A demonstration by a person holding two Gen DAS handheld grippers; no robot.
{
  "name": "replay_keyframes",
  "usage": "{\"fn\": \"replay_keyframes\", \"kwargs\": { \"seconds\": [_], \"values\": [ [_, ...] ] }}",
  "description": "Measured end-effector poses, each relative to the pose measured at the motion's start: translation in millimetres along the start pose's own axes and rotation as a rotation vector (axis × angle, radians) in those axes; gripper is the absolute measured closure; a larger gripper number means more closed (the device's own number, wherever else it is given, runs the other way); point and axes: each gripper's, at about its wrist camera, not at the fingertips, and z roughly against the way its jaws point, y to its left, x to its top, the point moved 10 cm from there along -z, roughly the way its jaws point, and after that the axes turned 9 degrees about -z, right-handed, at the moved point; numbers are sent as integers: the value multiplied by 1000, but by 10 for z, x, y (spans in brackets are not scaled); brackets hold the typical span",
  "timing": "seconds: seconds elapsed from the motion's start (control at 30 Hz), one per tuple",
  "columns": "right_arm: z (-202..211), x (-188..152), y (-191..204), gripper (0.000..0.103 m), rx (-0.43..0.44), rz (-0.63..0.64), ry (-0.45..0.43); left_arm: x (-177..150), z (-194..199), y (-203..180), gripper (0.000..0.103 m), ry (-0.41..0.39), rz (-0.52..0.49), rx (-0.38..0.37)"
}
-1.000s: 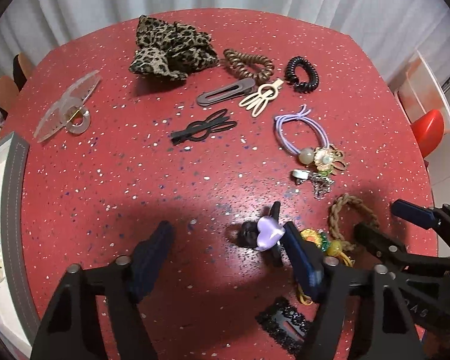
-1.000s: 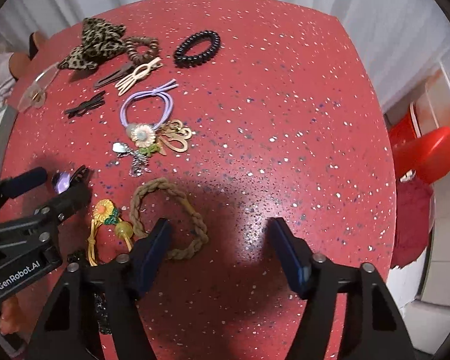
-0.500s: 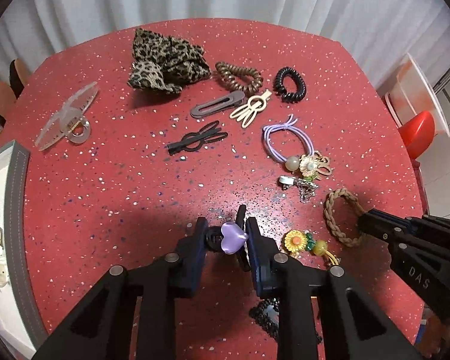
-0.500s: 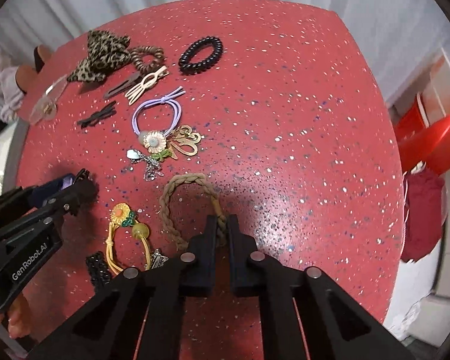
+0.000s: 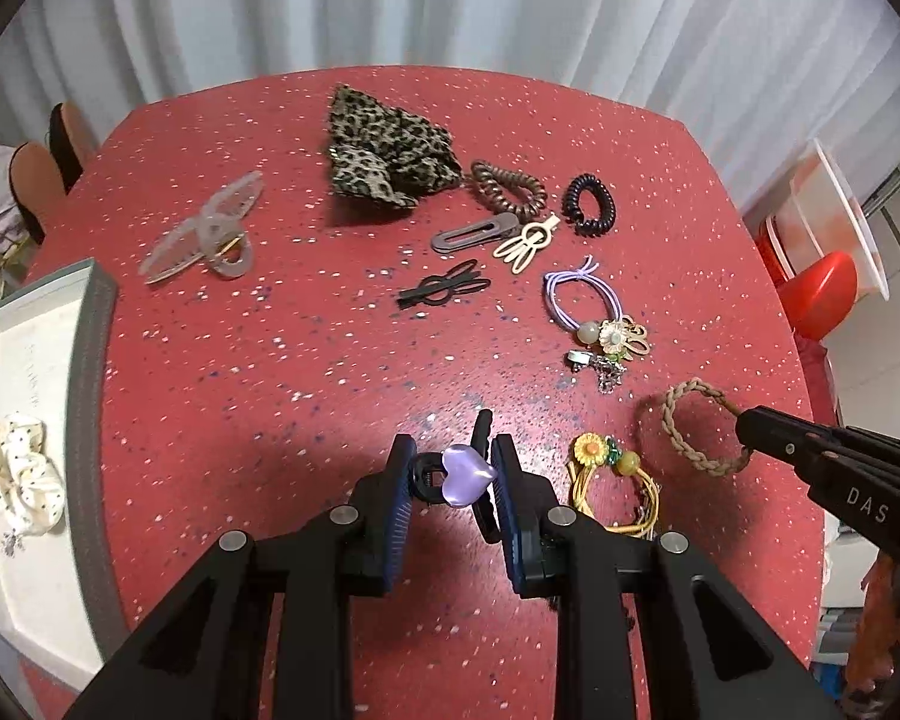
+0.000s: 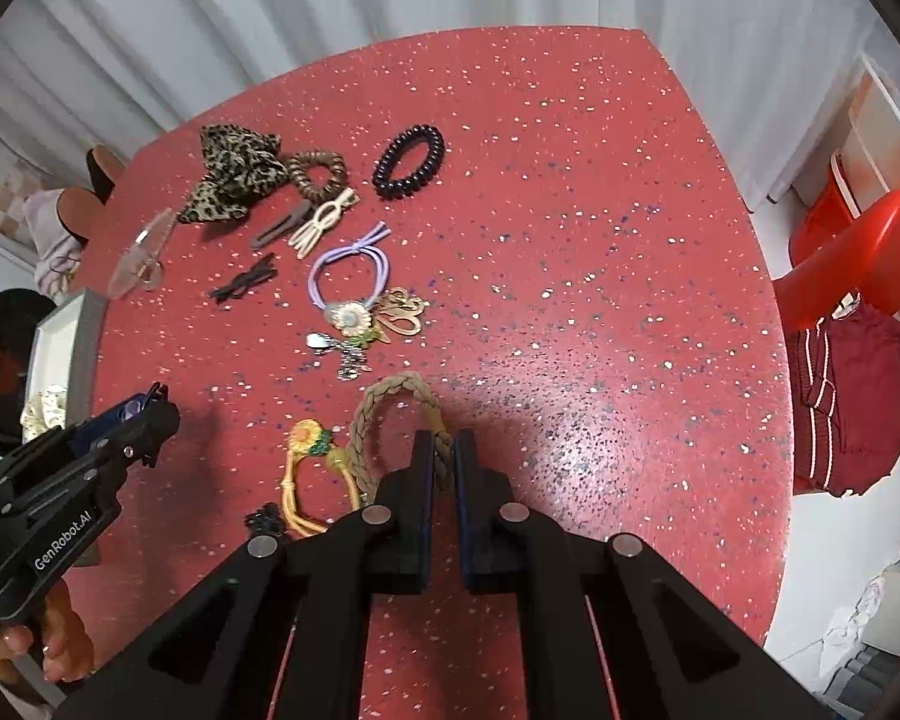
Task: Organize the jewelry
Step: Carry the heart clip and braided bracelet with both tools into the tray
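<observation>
On the red speckled counter [image 5: 270, 396], both grippers point steeply down: left gripper [image 5: 450, 474] clamps a purple heart clip [image 5: 465, 474]; right gripper [image 6: 444, 456] pinches the braided band [image 6: 390, 396] beside it. A tray [image 5: 93, 360] left of the clip holds a scrunchie [image 5: 18, 471].

Red speckled table [image 5: 258, 396], rounded edge, white curtain behind. Laid on it, far side: leopard scrunchie [image 5: 384, 159], brown coil tie [image 5: 507, 189] beside it, black coil tie [image 5: 589, 204] to the right. In front of those: grey clip [image 5: 474, 232] touching cream clip [image 5: 525, 240]; black clip [image 5: 444, 291] set apart, nearer. Clear claw clip [image 5: 207, 231] lies alone toward left. Right side: purple tie [image 5: 576, 300] w/ flower charm, gold piece & small silver bits bunched at its near end. Yellow flower tie [image 5: 606, 468] seen nearer, black beaded piece [image 6: 264, 522] by it. Grey-rimmed white tray [image 5: 93, 360] sits at left edge, cream scrunchie [image 5: 18, 474] in it.
</observation>
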Motion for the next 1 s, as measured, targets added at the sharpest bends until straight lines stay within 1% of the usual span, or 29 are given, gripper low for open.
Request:
{"fn": "replay_keyframes", "kwargs": {
  "seconds": [0.23, 0.5, 0.8, 1.0],
  "values": [
    [191, -59, 169, 96, 19, 4, -14, -101, 284, 188, 76, -19, 41, 12],
    [379, -113, 491, 96, 46, 42, -30, -224, 594, 425, 76, -49, 82, 31],
    [480, -211, 1055, 96, 95, 124, -40, -419, 935, 854, 76, -84, 155, 67],
    [517, -295, 1543, 96, 129, 196, -40, -576, 1099, 1200, 76, -95, 211, 100]
  ]
}}
